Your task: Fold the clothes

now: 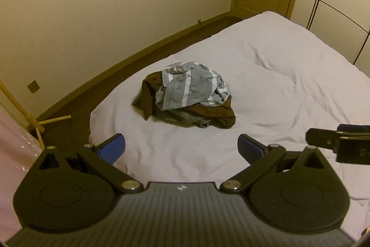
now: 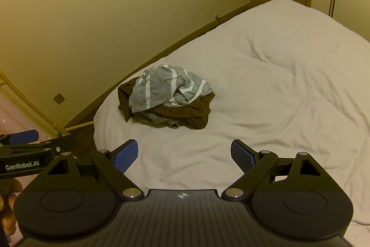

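Grey striped garment (image 1: 192,87) is sitting crumpled on top of a brown garment (image 1: 219,114), both heaped in one pile near the foot-left corner of the bed (image 1: 289,75), on a white duvet that is wrinkling all over. Left gripper (image 1: 181,149) is hovering short of the pile, jaws spread wide, grasping nothing. Right gripper (image 2: 184,155) is doing the same just beside it, jaws released, empty. Both are well apart from the clothes. Folding is not yet started; judging by this, the step in hand is reaching for the top piece.

Risks: the two garments are tangling together, so pinching the grey one is likely dragging the brown one along. A third greyish layer may be lying under the brown, hard to tell in this dim yellow light. Jaws closing too deep could be catching the duvet too. Pile is lying close to the bed edge, so a pull toward the wall (image 1: 92,15) side could be tipping clothes onto the floor (image 1: 76,108).
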`<state>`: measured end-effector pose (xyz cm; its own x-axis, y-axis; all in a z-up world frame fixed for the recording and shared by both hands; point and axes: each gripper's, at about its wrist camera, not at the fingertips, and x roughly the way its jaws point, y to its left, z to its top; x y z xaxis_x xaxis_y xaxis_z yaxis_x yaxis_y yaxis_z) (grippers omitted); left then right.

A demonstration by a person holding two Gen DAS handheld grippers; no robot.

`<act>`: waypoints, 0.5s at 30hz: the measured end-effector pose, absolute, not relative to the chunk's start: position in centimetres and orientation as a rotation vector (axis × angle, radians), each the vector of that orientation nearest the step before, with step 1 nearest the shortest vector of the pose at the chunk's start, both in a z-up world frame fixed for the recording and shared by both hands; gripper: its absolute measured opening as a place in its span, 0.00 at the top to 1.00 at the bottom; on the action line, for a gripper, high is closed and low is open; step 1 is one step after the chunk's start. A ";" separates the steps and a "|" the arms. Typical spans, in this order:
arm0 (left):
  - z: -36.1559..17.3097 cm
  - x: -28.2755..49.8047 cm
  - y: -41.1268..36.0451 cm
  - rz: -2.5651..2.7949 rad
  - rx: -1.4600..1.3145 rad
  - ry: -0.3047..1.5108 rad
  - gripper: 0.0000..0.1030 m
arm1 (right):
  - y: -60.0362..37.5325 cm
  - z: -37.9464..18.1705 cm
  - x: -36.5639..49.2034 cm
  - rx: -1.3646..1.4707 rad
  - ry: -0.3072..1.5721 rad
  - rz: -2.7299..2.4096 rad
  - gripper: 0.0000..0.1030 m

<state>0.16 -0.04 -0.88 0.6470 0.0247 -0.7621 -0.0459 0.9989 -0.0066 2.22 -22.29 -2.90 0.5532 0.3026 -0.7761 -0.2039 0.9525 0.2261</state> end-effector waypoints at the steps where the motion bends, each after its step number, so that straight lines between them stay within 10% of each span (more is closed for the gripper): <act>1: -1.0 0.3 -0.1 0.043 -0.019 0.867 0.01 | -22.5 -2.8 2.2 0.114 0.938 0.301 0.14; 15: -2.4 1.5 -1.6 0.060 0.027 0.883 0.01 | -23.9 -3.0 2.7 0.080 0.921 0.320 0.14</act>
<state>1.54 -1.60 -2.41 0.6331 0.0638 -0.7714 -0.0414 0.9980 0.0485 2.68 -23.88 -3.00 0.5614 0.3054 -0.7691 -0.2376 0.9498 0.2037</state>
